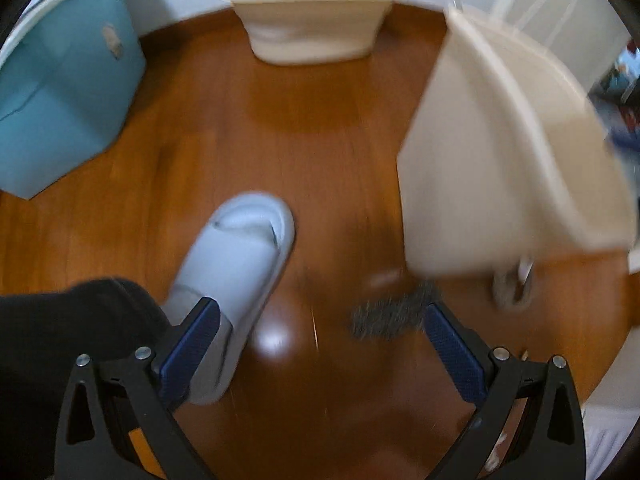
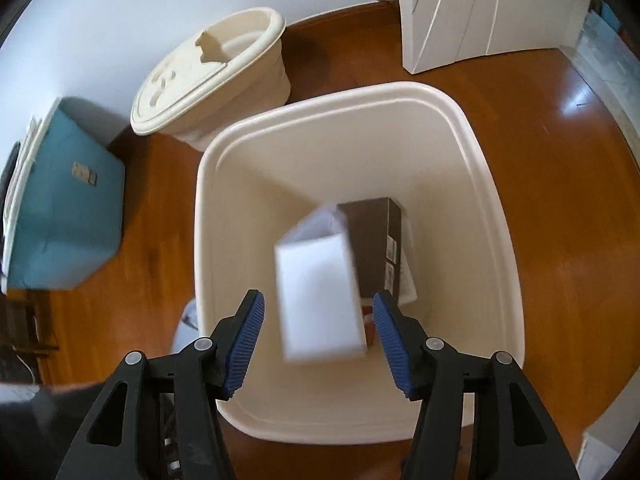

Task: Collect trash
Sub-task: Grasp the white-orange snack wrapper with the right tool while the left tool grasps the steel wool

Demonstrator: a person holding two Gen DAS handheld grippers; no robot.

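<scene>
Cream plastic bin (image 2: 472, 152) stands open on the wooden floor (image 2: 560, 220). Above its mouth the right claw (image 2: 318, 312) is spread wide, gripping nothing; a blurred white box (image 2: 320, 300) hangs between its pads, touching neither, over a brown box (image 2: 372, 240) inside the bin. Left of the bin, the left claw (image 1: 320, 320) gapes empty above a slippered foot (image 1: 240, 264). A lidded pail (image 2: 208, 84) sits behind the bin.

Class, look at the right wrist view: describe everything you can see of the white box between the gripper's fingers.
The white box is a plain rectangular carton, apparently cardboard, with its broad blank face toward the camera and motion-blurred. It is tilted, above the open cream bin, between the spread fingers of the right gripper; neither pad appears to touch it, so it looks released. Behind it in the bin lies a dark brown box. Its far end shows faint print, unreadable.
</scene>
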